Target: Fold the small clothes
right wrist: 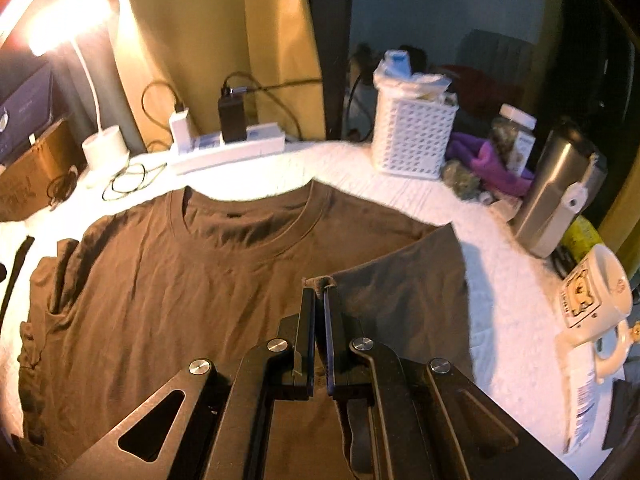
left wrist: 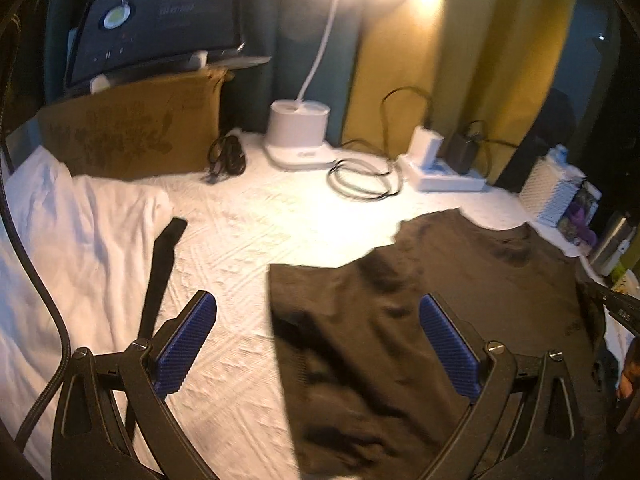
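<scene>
On white bedspread (right wrist: 500, 300) (lamplit): brown T-shirt (right wrist: 180, 288)

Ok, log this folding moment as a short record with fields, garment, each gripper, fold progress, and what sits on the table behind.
garment: brown t-shirt, spread flat on white table cover, neckline away from the person
right gripper: shut on t-shirt edge, right side flap folded over the body
left gripper: open, above the shirt's left edge, holding nothing
fold progress: one side folded in, left side not yet
behind: white basket, power strip, lamp base
other cloth: white garment at left
</scene>
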`<state>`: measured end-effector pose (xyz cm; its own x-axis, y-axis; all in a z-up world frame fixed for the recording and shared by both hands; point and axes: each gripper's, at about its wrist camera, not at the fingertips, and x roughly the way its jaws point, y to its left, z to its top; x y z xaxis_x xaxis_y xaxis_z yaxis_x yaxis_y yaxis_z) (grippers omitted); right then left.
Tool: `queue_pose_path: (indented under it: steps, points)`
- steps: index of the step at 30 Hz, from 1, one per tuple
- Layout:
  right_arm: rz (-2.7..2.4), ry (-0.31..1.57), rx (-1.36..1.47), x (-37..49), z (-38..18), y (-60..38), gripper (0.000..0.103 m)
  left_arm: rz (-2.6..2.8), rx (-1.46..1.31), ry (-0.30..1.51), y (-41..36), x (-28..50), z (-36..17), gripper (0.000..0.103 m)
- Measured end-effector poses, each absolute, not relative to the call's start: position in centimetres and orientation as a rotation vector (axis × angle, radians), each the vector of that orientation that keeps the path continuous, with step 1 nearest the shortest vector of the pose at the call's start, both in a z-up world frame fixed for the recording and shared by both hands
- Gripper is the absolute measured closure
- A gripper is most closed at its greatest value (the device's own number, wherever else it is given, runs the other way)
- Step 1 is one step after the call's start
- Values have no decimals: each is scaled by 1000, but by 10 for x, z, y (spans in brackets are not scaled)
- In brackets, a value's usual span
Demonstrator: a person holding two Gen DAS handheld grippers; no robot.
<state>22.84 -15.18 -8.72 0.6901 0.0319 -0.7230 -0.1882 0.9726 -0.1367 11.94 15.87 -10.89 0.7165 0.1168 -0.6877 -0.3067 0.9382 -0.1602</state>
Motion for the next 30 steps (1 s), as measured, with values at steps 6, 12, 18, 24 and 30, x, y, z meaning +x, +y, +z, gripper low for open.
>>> queue_pose_path:
  steps: [6, 12, 18, 24, 30]
  points:
    - [135, 860, -191, 235, -107, -148, 100, 231, -278, 815, 176, 134, -136, 3]
    - [164, 935, -195, 242, -125, -141, 100, 190, -286, 844, 174, 144, -148, 12]
    - [167, 963, -226, 240, -133, -136, 98, 152, -231, 852, 161, 149, -154, 57]
    - [183, 959, -222, 230, -125, -141, 97, 135, -252, 841, 163, 143, -153, 97]
    - [172, 940, -223, 216, -112, -153, 97, 176, -263, 784, 167, 123, -137, 99]
